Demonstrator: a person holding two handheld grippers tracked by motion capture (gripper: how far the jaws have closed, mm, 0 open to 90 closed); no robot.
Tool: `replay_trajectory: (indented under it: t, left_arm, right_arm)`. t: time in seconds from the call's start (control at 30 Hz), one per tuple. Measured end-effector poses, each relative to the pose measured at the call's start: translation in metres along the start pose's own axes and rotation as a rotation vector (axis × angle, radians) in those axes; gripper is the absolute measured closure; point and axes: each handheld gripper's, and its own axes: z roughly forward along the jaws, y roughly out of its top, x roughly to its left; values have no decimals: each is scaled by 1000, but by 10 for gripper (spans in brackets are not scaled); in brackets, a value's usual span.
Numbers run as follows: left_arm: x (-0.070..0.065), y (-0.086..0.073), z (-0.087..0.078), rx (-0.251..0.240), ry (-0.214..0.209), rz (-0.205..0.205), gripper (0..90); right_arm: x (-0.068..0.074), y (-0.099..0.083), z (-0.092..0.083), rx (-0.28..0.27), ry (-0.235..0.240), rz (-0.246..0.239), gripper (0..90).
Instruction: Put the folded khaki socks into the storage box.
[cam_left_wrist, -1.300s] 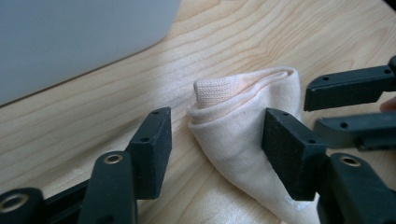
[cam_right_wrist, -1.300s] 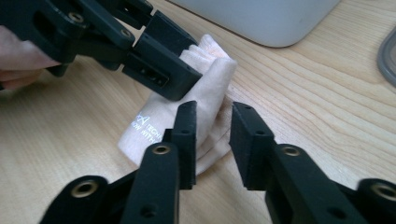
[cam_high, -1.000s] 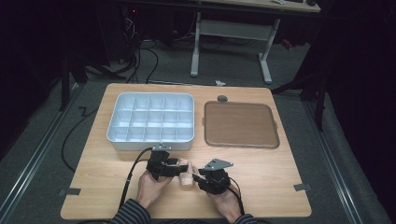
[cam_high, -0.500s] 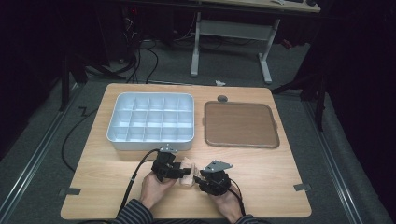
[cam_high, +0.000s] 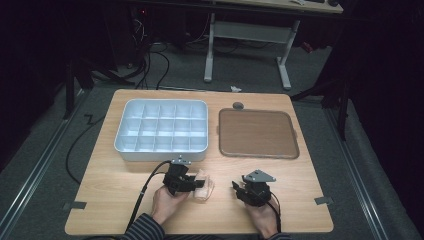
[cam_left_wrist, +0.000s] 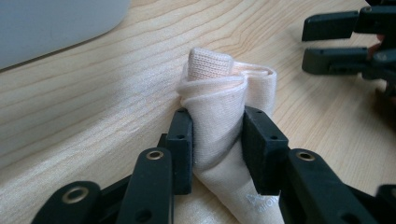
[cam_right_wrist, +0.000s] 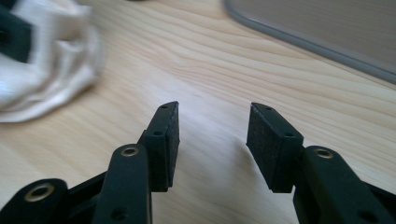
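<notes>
Pale wood-grain table (cam_high: 110, 200) fills the lit space amid a dark room, carrying a white plastic compartment tray (cam_high: 162, 131) and a flat brown rounded-corner mat (cam_high: 257, 134). Near the front edge, the left gripper (cam_left_wrist: 218, 140) has just been closing and now pinches a soft, ribbed cream sock (cam_left_wrist: 219, 100), rolled. The right gripper (cam_right_wrist: 212, 135), just been opening, stands spread over bare wood.

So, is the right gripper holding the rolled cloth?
No, the right gripper has bare wood between its open jaws; the rolled cloth sits in the left gripper.
</notes>
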Motion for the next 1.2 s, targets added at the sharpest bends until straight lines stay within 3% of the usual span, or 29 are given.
replay_trajectory:
  t: [0.2,0.53,0.73,1.2]
  left_arm:
    - [-1,0,-1,-5,-7,12,694]
    - [1,-1,-3,-13,-29,14,728]
    - [0,-1,-7,-22,-32,13,734]
    - [7,-7,-25,-57,-41,-4,744]
  right_arm:
    - [-18,-9,-5,7,-73,33,514]
    - [-33,-14,-8,-4,-129,78,488]
    - [-38,-12,-5,16,-114,110,455]
    - [-37,-12,-5,20,-106,101,422]
